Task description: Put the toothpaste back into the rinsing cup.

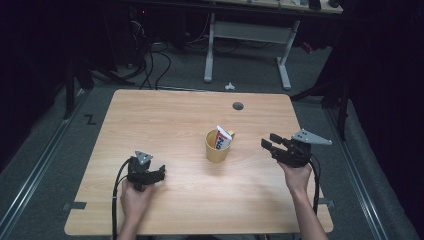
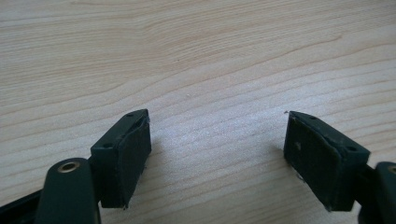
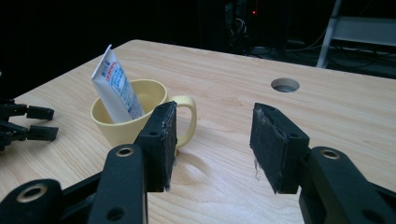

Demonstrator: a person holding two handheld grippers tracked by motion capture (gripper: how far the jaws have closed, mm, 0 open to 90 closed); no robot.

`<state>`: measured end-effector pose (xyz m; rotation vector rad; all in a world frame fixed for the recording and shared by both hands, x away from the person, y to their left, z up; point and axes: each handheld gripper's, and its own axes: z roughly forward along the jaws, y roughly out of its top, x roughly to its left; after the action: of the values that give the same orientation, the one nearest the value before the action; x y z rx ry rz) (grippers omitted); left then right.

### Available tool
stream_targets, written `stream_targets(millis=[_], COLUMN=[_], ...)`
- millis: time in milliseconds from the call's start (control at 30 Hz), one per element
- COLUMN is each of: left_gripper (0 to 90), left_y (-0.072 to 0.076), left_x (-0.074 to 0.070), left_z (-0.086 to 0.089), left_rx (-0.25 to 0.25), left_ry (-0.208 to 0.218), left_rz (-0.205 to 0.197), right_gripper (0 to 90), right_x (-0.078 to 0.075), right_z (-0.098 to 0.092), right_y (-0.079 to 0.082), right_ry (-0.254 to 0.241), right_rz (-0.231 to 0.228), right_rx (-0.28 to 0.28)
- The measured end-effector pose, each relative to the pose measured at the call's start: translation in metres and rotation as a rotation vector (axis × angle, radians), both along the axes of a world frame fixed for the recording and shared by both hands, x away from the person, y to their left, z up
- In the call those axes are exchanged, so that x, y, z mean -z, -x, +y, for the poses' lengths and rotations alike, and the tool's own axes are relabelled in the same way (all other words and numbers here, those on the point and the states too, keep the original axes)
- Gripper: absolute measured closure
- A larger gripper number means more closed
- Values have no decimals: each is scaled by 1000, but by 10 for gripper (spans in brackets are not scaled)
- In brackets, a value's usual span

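Across the pale wooden surface (image 1: 165, 120), a white toothpaste tube (image 3: 114, 84) is leaning in a yellow handled mug (image 3: 140, 114), lying just ahead-left of the nearer right hand-held gripper (image 3: 212, 142), jaws released; the left hand-held gripper (image 2: 217, 154) is resting released.

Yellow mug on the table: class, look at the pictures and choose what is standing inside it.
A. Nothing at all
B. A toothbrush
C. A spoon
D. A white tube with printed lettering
D: in the right gripper view a white tube with printed lettering leans inside the yellow mug, its flat end sticking up above the rim; the high view shows it in the mug too.
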<state>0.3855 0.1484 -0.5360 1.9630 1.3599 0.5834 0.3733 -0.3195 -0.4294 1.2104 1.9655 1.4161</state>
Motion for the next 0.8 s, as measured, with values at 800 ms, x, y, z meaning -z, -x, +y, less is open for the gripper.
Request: stream_targets(millis=[800], left_gripper=[235], left_y=[0], left_x=[0], left_z=[0], left_rx=[0], left_ry=[0], left_rz=[0], right_gripper=[511], right_x=[23], right_z=[-13], right_y=[1], right_ry=[7], right_rz=[51], right_rx=[41])
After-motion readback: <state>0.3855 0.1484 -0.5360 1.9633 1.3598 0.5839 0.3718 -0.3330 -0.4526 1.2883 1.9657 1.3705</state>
